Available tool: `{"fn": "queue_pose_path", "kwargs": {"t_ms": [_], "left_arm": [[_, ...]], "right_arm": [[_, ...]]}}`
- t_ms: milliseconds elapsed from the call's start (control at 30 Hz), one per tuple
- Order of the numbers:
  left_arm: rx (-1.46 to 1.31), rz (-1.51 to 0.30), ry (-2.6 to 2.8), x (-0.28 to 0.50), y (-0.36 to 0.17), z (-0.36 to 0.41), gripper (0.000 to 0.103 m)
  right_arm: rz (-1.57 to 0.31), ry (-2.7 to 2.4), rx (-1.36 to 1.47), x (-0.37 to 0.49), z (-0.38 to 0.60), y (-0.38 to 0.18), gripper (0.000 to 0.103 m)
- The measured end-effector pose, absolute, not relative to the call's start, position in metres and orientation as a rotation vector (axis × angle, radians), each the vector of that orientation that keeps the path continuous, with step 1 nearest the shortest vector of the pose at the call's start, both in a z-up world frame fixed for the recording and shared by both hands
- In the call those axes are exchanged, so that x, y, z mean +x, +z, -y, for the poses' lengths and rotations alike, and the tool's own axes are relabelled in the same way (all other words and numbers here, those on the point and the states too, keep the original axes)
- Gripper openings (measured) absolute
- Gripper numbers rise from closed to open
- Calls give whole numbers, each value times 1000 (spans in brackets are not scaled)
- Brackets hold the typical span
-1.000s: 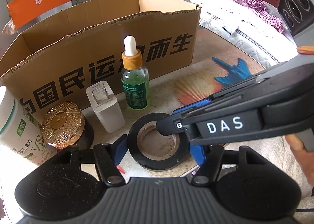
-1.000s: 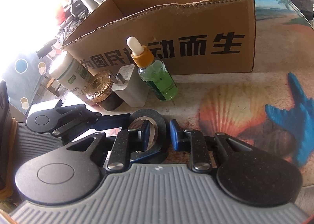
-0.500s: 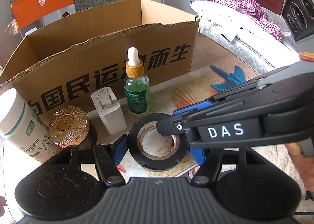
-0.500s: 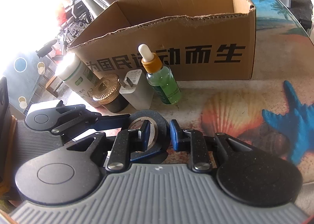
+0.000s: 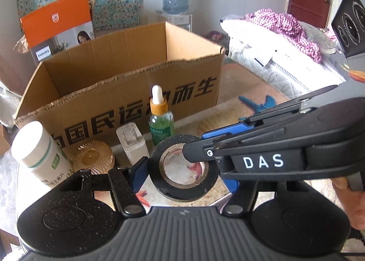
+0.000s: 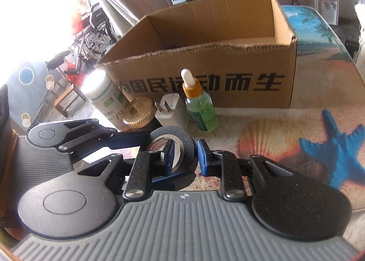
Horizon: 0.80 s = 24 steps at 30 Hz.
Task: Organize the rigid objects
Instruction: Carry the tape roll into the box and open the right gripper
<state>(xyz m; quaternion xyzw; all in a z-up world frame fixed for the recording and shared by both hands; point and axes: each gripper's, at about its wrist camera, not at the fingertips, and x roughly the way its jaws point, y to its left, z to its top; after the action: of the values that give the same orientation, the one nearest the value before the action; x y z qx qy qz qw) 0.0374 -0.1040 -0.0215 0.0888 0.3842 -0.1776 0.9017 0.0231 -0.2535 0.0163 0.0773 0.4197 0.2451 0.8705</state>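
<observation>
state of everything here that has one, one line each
tape roll: held off the table by both grippers
left gripper: shut across the roll
right gripper: shut on the roll's wall
box: open-topped
dropper bottle: upright, capped
white bottle: upright, capped
charger: upright, prongs up
gold-lidded jar: lid on

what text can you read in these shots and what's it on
"DAS": white letters on the side of the right hand-held gripper.
"PHILIPS": on the orange and white carton behind the cardboard box.
"国民运动而生": big black characters on the cardboard box; the start is hidden.
White bottle, dropper bottle and tape roll labels: too small to read.
</observation>
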Motion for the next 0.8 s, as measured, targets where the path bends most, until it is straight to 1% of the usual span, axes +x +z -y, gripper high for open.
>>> {"fn": "queue_pose_path", "kwargs": {"t_ms": [267, 467, 567, 667, 800], "left_arm": [[174, -676, -367, 36, 26, 101, 68], [152, -614, -351, 73, 71, 88, 68], [122, -637, -343, 105, 87, 79, 68], [101, -695, -331, 143, 95, 68, 68], [47, -820, -318, 198, 86, 49, 68]], "right_arm": [[-747, 505, 137, 13, 253, 66, 21], [-631, 550, 80, 35, 246, 122, 21], [-620, 578, 54, 64, 237, 140, 21], [-660, 608, 62, 106, 230, 148, 21], [-744, 641, 112, 169, 222, 146, 21]]}}
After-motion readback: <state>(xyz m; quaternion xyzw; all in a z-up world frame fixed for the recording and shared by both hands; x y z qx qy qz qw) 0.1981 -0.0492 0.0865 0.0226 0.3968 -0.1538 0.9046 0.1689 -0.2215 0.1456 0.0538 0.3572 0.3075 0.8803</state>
